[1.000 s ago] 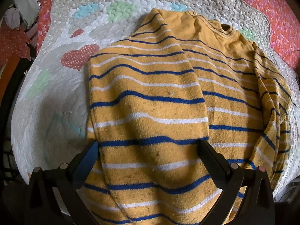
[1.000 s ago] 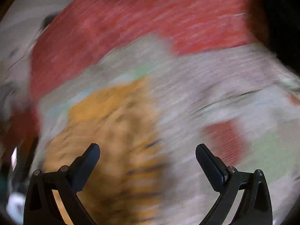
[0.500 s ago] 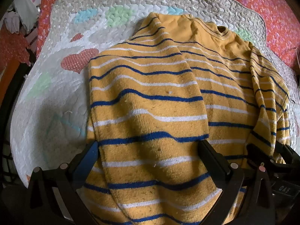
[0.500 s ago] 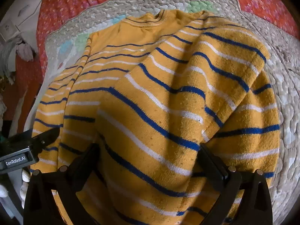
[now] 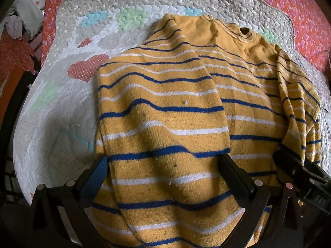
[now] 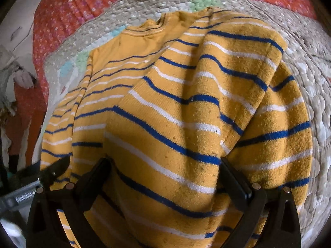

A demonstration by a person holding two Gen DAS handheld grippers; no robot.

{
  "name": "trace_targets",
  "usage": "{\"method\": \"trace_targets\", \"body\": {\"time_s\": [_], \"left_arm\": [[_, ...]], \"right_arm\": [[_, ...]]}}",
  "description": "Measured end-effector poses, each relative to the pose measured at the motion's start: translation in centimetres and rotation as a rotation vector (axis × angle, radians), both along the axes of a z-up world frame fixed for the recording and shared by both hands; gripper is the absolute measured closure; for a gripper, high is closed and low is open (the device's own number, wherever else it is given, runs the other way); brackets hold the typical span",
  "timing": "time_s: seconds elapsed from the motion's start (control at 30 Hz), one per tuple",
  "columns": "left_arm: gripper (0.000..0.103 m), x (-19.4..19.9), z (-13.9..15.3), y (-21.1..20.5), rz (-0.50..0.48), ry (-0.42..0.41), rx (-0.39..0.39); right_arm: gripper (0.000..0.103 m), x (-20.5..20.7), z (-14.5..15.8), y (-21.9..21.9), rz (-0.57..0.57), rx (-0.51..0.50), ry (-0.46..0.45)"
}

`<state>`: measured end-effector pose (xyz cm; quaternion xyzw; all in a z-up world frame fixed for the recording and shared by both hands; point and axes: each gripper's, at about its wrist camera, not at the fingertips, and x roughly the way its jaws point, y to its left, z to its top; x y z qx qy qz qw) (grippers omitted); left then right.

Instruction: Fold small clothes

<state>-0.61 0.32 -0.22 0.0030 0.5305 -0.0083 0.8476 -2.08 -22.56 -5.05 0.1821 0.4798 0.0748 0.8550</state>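
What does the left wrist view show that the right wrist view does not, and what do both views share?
Only the left wrist view shows the red heart patch on the quilt, beside the left folded sleeve. Only the right wrist view shows the right folded sleeve up close and a pale wall at far left. Both show the striped yellow sweater, its collar, the quilt, the red floral sheet and open hand-held gripper fingers over the hem.

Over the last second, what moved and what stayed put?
The right gripper swung in from over the quilt and now hovers open over the sweater; its body has entered the left view's lower right. Nothing was gripped or released. The left gripper stays open, the sweater's sleeves stay folded in.
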Motion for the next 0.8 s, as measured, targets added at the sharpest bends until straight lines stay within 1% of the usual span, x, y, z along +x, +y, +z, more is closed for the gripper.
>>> {"method": "trace_targets", "body": {"time_s": [0.2, 0.37, 0.5, 0.57, 0.7, 0.8], "left_arm": [[0.0, -0.1, -0.1, 0.1, 0.003, 0.005, -0.012], [0.0, 0.0, -0.2, 0.2, 0.006, 0.012, -0.025], [0.0, 0.1, -0.2, 0.5, 0.013, 0.02, -0.054], [0.0, -0.1, -0.2, 0.5, 0.011, 0.0, -0.05], [0.0, -0.4, -0.4, 0.4, 0.012, -0.046, -0.049], [0.0, -0.3, -0.3, 0.1, 0.013, -0.039, -0.032]], "right_arm": [[0.0, 0.5, 0.1, 0.1, -0.01, 0.005, 0.084], [0.0, 0.5, 0.1, 0.4, -0.042, -0.001, 0.086], [0.0, 0.4, 0.0, 0.2, -0.065, 0.037, 0.08], [0.0, 0.3, -0.2, 0.1, -0.069, 0.05, 0.076], [0.0, 0.7, -0.2, 0.4, -0.07, 0.025, 0.097], [0.0, 1.2, -0.1, 0.8, -0.028, -0.011, 0.112]]}}
